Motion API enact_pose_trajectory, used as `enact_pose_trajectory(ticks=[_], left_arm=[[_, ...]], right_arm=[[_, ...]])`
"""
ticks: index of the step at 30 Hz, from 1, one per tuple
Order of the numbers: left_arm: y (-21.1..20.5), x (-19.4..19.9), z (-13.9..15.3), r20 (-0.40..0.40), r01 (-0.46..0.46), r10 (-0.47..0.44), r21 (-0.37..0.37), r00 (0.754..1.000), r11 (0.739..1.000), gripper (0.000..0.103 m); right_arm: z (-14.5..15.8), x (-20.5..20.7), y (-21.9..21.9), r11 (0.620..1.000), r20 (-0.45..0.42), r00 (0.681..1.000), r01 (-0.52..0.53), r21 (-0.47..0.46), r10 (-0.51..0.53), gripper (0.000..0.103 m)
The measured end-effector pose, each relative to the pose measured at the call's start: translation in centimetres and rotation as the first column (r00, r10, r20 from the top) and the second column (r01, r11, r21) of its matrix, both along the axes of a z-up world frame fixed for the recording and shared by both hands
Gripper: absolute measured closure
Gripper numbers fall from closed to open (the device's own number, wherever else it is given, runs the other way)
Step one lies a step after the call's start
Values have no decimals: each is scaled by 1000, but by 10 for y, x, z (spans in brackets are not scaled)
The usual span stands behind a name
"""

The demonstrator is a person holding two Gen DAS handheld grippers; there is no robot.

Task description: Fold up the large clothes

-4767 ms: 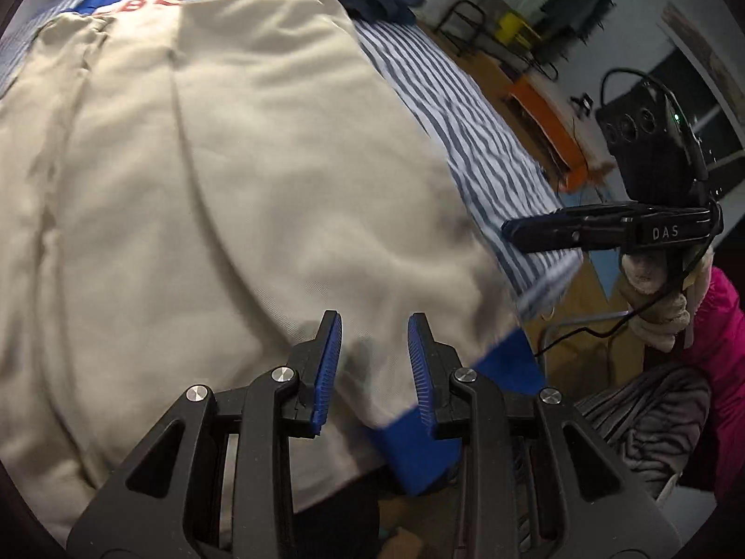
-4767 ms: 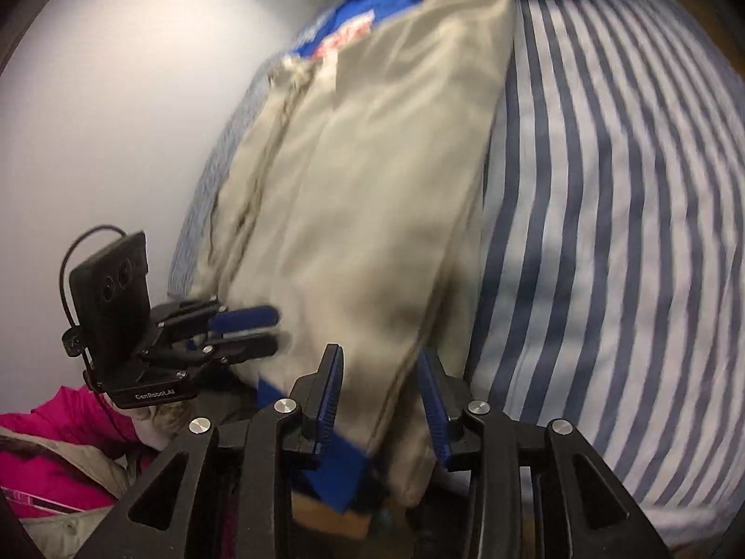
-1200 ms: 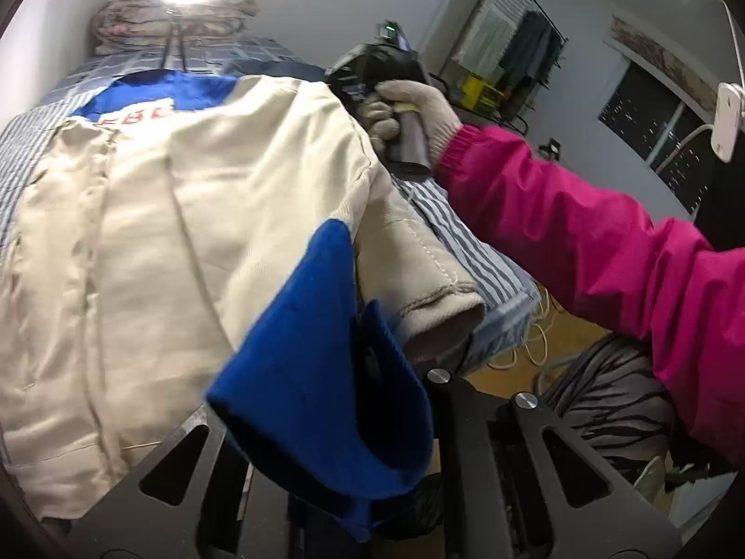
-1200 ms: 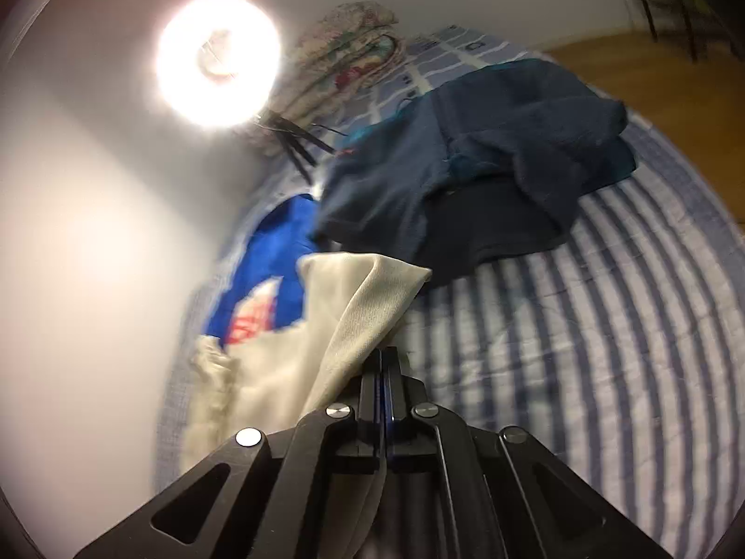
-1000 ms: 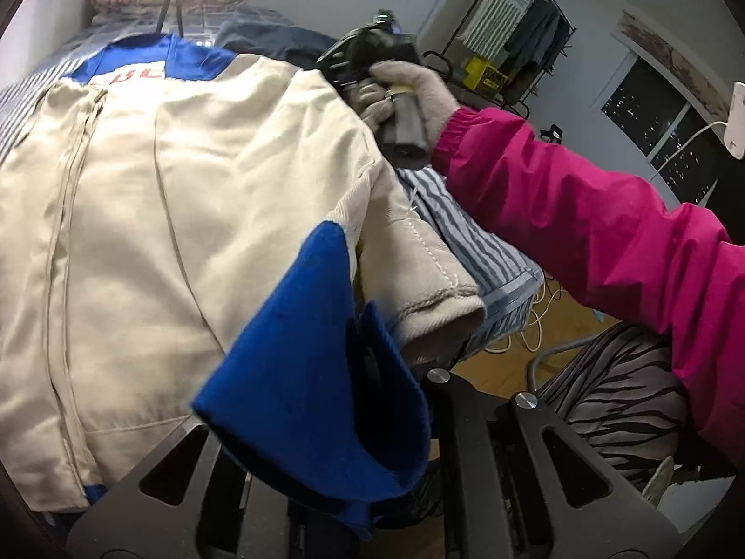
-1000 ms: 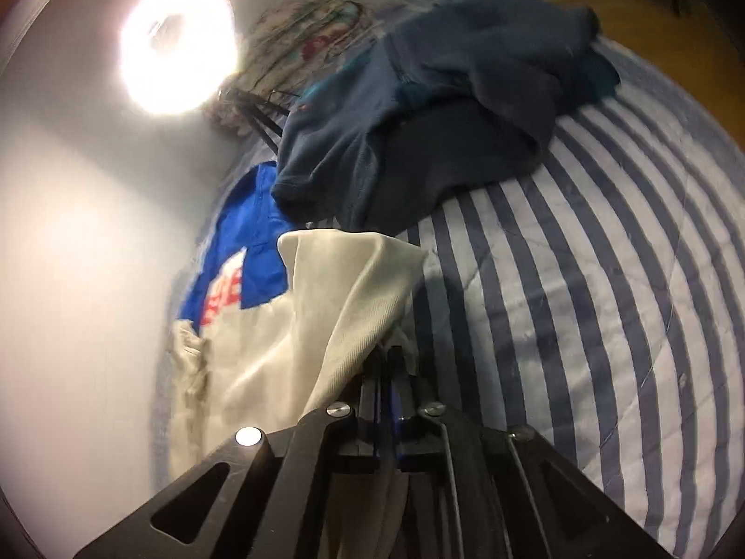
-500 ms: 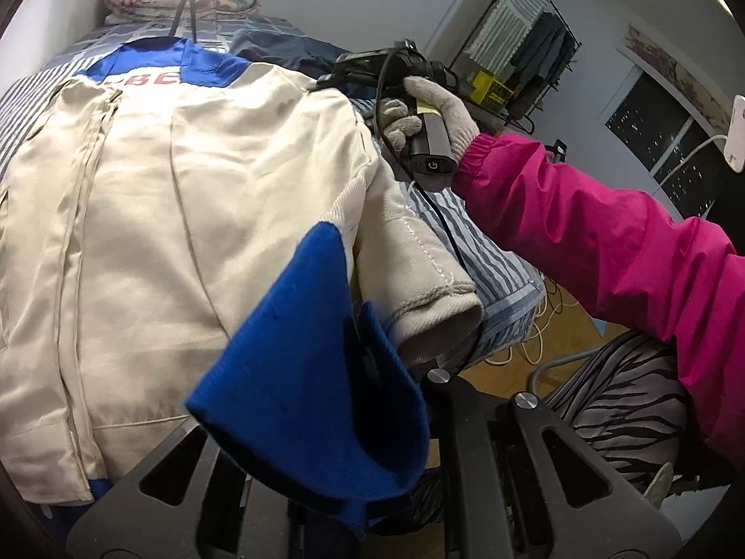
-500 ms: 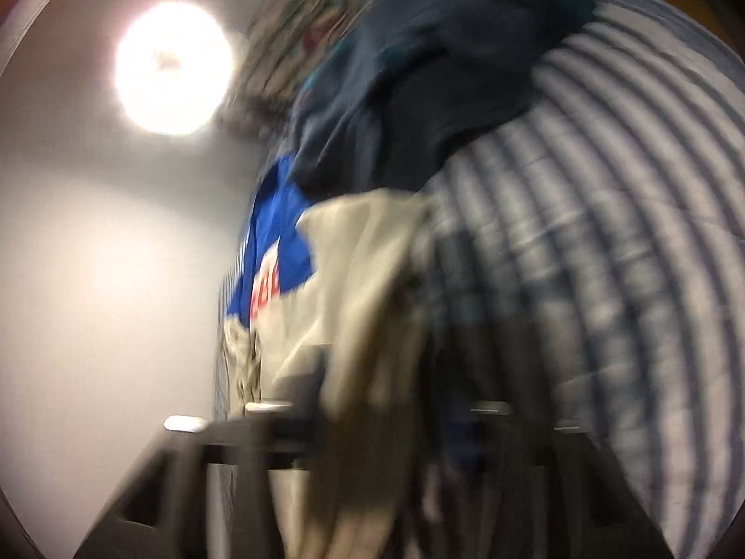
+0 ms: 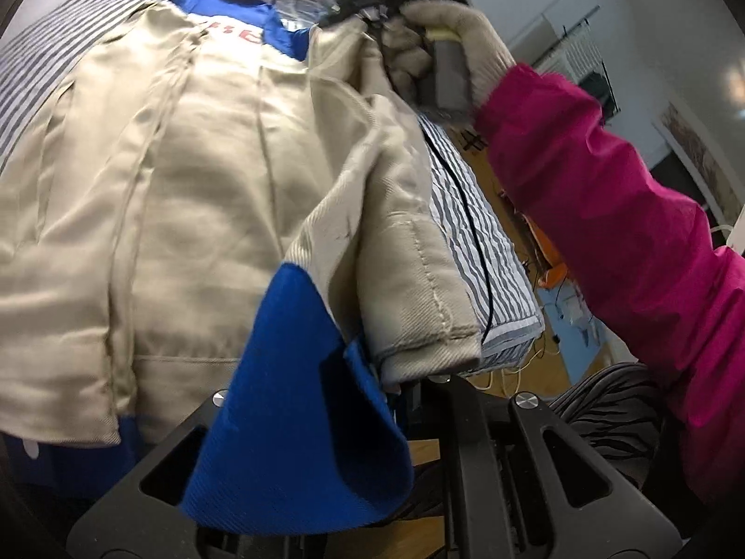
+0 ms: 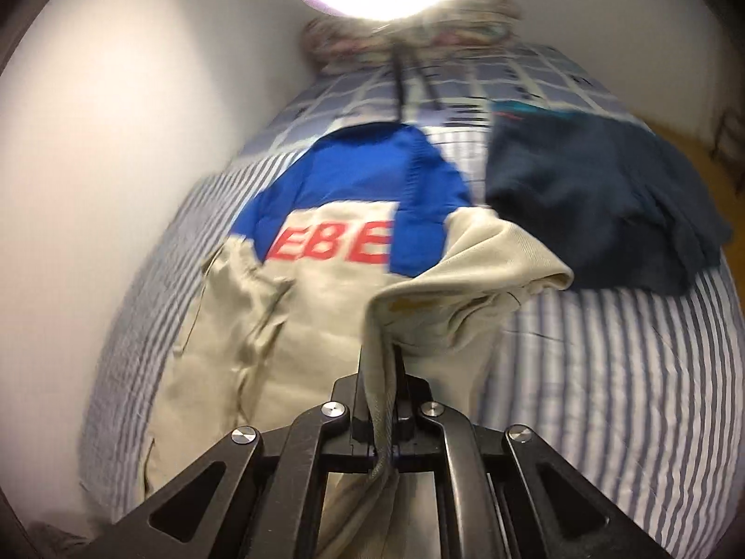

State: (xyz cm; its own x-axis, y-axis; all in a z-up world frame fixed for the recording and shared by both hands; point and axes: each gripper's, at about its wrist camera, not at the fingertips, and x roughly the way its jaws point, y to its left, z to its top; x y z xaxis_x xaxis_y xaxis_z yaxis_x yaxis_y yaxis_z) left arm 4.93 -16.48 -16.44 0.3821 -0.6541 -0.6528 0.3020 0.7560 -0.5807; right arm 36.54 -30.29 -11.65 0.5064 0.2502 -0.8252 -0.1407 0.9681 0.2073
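Both tools are clamping the beige-and-blue jacket's right-hand flap, right tool nearer the collar, left tool gripping the hem, lengthwise along the bed.

A home bedroom: striped bed, folded quilt, clothes rack.

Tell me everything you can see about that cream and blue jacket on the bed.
The jacket is cream twill-like cloth with a blue yoke, blue hem band and red letters reading EBE. It lies spread on the striped bed, beside a dark blue garment. The right gripper pinches one cream edge up near the shoulder; the left gripper holds the blue-banded hem corner lifted.
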Motion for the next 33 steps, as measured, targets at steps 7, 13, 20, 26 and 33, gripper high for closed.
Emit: enact_pose_trajectory(ticks=[7,13,20,26,33], left_arm=[[18,-1,-7,-43,-32,30,-32,999,999,93],[34,6,-19,-114,-81,73,-64,991,995,93],[34,10,-22,-180,-89,73,-80,981,993,80],[34,5,-13,-208,-65,39,-120,977,991,67],[56,-16,18,-172,17,-34,-100,985,995,67]], right_arm=[[-48,17,105,963,-70,987,-155,-219,142,101],[-79,24,113,961,-124,980,-181,-207,158,90],[3,-13,57,979,0,979,-203,0,203,74],[67,-79,-3,980,71,979,-194,51,190,73],[69,-158,-25,968,66,970,-239,79,234,73]])
